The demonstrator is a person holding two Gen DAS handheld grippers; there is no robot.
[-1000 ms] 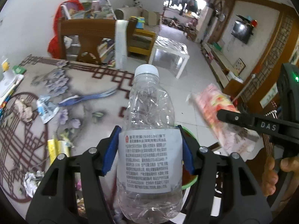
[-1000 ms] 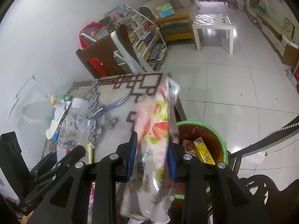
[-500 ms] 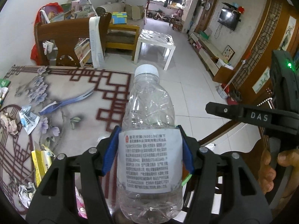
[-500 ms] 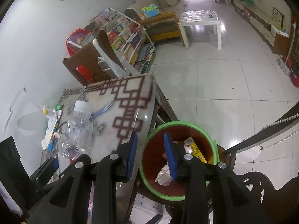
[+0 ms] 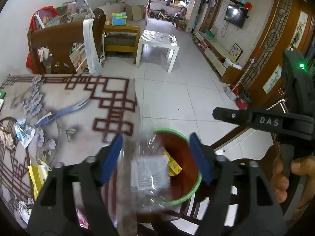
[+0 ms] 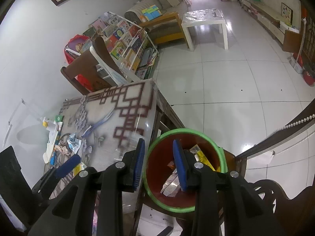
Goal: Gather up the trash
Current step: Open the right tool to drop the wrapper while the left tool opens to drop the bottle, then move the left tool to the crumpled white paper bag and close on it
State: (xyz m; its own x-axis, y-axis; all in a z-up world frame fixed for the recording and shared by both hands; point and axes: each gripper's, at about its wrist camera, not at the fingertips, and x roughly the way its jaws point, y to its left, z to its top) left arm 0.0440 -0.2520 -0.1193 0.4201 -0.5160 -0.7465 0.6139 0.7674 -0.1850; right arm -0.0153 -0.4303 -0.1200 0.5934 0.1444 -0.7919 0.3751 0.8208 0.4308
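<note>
A clear plastic bottle (image 5: 149,169) with a white label shows blurred between the blue pads of my left gripper (image 5: 155,147). The jaws are opening and the pads stand off the bottle. Just beyond it is the green-rimmed red bin (image 5: 195,186), with a yellow carton (image 5: 173,167) inside. My right gripper (image 6: 158,153) hovers over the bin's (image 6: 177,131) left rim, shut down to a narrow gap with nothing in it. A pale wrapper (image 6: 171,184) lies in the bin below it. In the left wrist view the right gripper (image 5: 218,114) is at the right, held by a hand (image 5: 285,175).
The patterned table (image 5: 78,106) carries a crumpled paper (image 5: 6,139), a blue-white wrapper (image 5: 24,133) and a yellow pack (image 5: 37,175) at its left. A wooden chair (image 5: 59,39) stands behind the table. A white side table (image 5: 157,39) is on the tiled floor.
My left gripper's pads have come apart and the bottle has dropped from upright between them into a blur over the bin. A second ago the right gripper held a strawberry-print wrapper, which is gone from it.
</note>
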